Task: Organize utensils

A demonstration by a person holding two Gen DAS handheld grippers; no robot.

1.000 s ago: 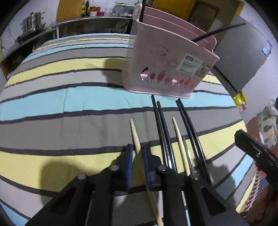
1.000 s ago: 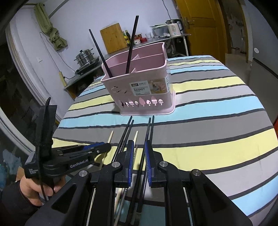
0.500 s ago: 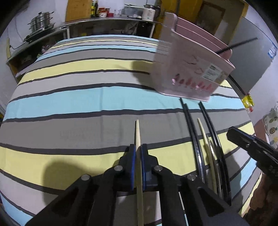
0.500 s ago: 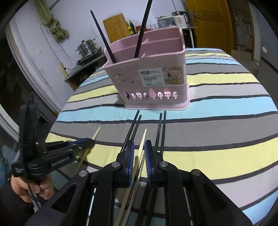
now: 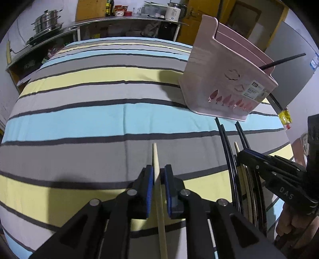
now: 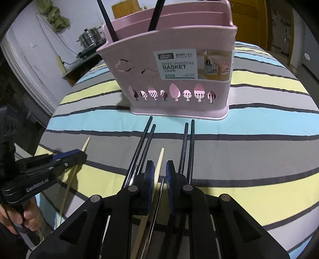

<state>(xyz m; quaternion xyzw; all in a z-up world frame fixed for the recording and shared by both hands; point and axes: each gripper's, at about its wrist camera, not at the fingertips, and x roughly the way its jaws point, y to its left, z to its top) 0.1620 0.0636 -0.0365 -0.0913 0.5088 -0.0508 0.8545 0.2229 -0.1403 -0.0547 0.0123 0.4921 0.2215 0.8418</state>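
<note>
**Two wooden chopsticks in play, basket waiting**

Now, biggest first: the striped surface [image 5: 83, 123], a soft cloth over the top, so anything thin lies flat on fabric with little room to get under it. Toward its far side stands the pink basket [image 6: 175, 65], a divided plastic holder, light by the look of it and liable to tip or slide if nudged hard. Two black chopsticks [image 6: 154, 18] are standing in it.

Next, the left gripper [image 5: 159, 177]: its blue-padded fingers are drawn in close around a wooden chopstick [image 5: 157, 171], pinching it a short way back from its narrow tip, which pokes out ahead. That chopstick lies near the middle of the surface, apart from the rest.

The right gripper [image 6: 159, 177] has its fingers a little apart, straddling a second wooden chopstick [image 6: 160, 161]; I cannot tell that the pads touch it. Either side of it lie two pairs of black chopsticks [image 6: 188, 147], tips pointing at the basket and stopping just short of its base, with a thin metal-looking utensil [image 6: 157, 197] underneath between the fingers.

Handling, as I judge it: these sticks are light, stiff and smooth, tapered too, so they will pivot or slip in a loose pinch. Best taken nearer the thick half, squarely across the pads, one stick at a time.
</note>
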